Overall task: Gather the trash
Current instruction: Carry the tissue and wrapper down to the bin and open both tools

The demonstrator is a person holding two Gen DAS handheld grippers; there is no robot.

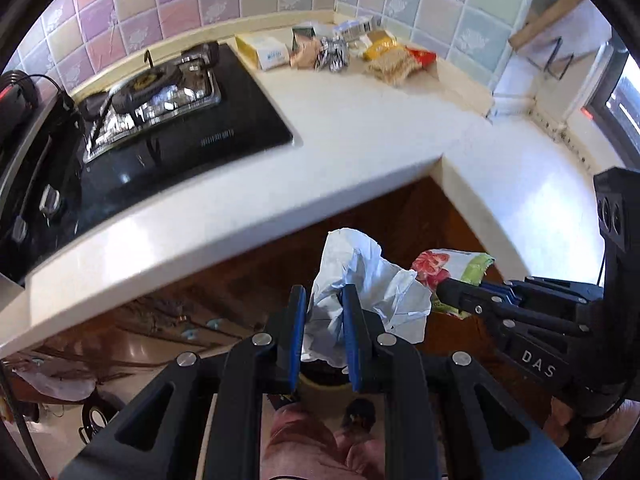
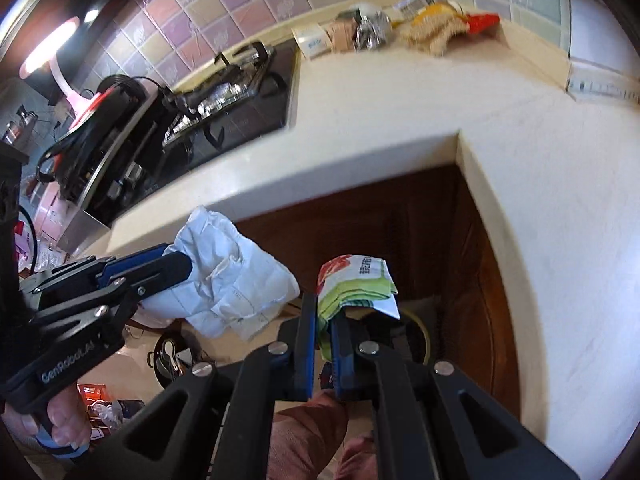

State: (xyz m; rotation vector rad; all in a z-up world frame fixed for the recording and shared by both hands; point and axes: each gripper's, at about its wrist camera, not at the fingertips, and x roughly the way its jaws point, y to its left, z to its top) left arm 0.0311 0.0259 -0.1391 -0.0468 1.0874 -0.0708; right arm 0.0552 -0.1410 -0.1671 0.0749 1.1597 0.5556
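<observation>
Left tongs (image 1: pixel 324 300) clamped on crumpled white paper (image 1: pixel 360 292), held off the surface (image 1: pixel 360 132) edge above the floor. Right tongs (image 2: pixel 324 312) clamped on a folded green-and-red wrapper (image 2: pixel 356 276), just beside. More packets (image 1: pixel 336 48) sit by the tiled wall, right of the stove (image 1: pixel 160 100).

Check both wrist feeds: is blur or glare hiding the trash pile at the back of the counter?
Left wrist view: the pile is slightly soft but its packets can be told apart; sunlight washes out the counter at right. Right wrist view: the pile is smeared with blur, and a bright lamp flares at upper left.
</observation>
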